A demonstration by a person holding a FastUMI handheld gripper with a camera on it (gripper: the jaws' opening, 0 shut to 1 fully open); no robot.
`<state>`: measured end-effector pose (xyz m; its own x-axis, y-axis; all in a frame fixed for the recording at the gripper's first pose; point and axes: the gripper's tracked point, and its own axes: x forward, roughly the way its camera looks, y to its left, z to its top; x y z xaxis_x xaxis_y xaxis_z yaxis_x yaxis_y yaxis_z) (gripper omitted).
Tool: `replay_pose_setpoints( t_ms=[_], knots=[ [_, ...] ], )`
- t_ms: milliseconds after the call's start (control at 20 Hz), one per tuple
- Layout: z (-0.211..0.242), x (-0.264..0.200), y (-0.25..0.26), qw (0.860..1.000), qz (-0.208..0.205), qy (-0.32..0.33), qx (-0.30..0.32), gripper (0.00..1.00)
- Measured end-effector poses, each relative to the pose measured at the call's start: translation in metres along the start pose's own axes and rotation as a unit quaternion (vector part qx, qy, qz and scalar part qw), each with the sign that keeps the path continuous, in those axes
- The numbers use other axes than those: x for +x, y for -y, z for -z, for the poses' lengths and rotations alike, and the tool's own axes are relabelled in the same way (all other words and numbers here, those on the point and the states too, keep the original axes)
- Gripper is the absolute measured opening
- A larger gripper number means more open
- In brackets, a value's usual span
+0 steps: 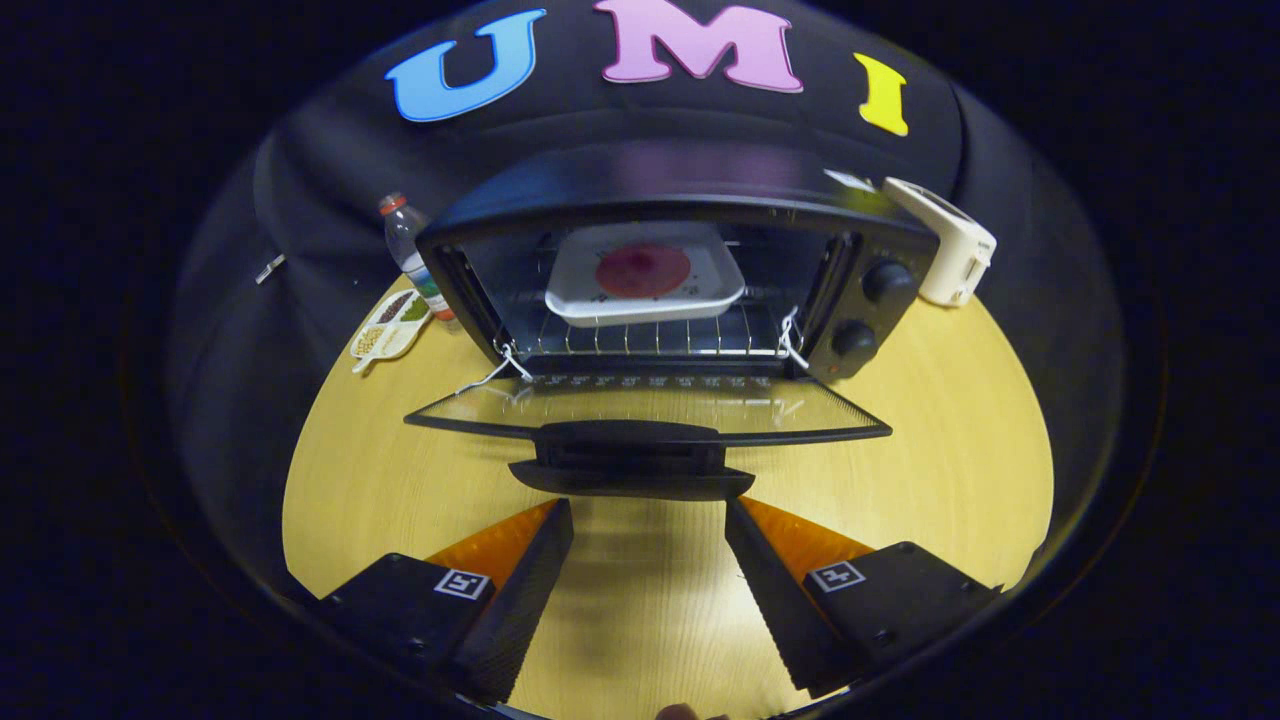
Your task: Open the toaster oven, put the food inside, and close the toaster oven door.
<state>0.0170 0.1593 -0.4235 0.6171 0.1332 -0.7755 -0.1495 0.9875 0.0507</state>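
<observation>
A black toaster oven [680, 200] stands on the wooden table [940, 460] with its glass door [640, 410] folded down flat toward me. Inside, on the wire rack [650, 340], rests a white square plate [645, 275] carrying a round reddish piece of food [643, 270]. The door's black handle [630, 465] lies just ahead of my fingertips. My gripper [648, 515] is open, its two fingers spread about as wide as the handle, with nothing between them and only bare table below.
A plastic bottle with a red cap [410, 250] and a small divided dish of snacks [390, 325] sit left of the oven. A white appliance [950, 240] stands at its right rear. Two knobs [870, 310] are on the oven's right panel.
</observation>
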Motion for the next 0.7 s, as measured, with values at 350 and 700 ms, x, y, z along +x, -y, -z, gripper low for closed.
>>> replay_pose_setpoints(
  t_ms=[350, 700],
  knots=[
    [-0.062, -0.068, -0.003, 0.994, -0.008, 0.108, -0.01, 0.99],
    [-0.112, -0.143, 0.044, 0.976, 0.003, 0.218, -0.002, 0.99]
  ],
)
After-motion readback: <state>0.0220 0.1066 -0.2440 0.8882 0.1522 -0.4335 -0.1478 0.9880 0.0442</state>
